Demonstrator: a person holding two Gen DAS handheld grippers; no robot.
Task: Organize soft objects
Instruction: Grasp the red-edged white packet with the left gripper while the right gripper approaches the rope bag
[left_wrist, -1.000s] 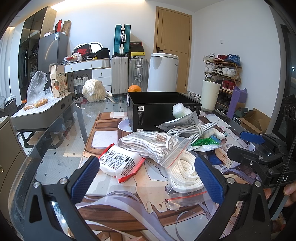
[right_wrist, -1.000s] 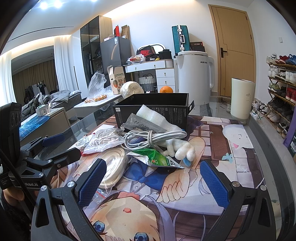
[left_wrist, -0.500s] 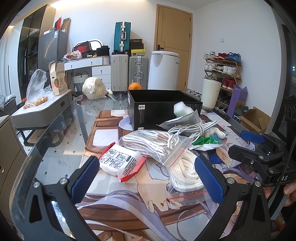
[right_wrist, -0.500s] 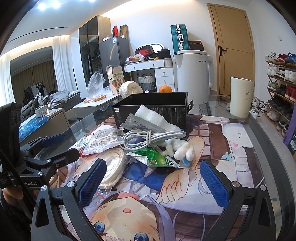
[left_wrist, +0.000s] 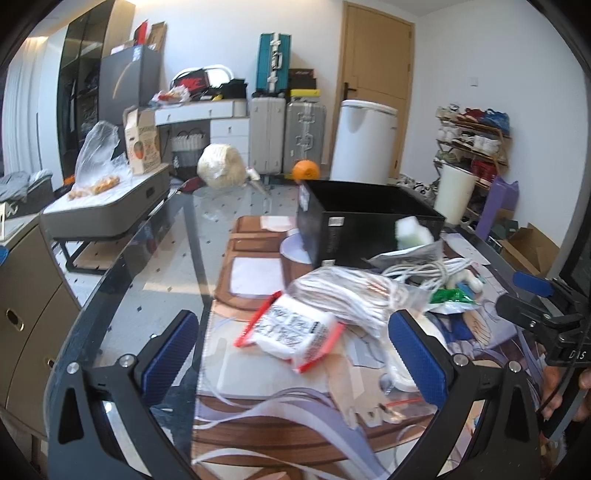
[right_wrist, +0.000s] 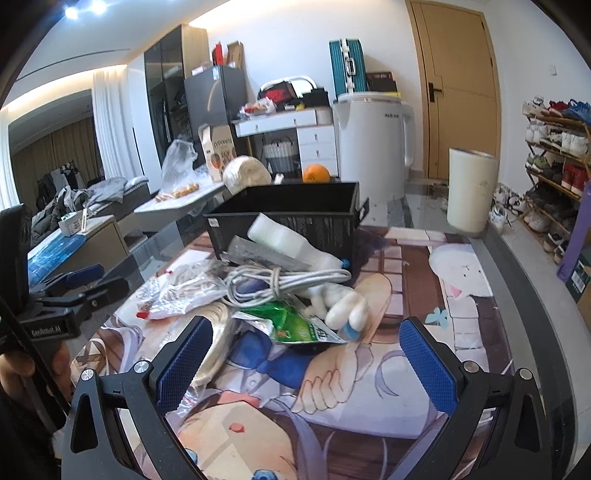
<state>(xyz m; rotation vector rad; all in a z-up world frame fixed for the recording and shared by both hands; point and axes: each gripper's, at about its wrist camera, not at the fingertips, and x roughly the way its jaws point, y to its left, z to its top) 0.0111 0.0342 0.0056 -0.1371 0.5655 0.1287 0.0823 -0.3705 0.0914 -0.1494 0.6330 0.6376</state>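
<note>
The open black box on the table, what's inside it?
The black box's interior shows only dark walls; its floor is hidden by the near wall. The white foam roll and grey foil packet lean against its outside front.

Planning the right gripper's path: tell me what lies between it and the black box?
In the right wrist view: the green packet, a white plush toy, the white cable bundle and foam wrap before the black box.
</note>
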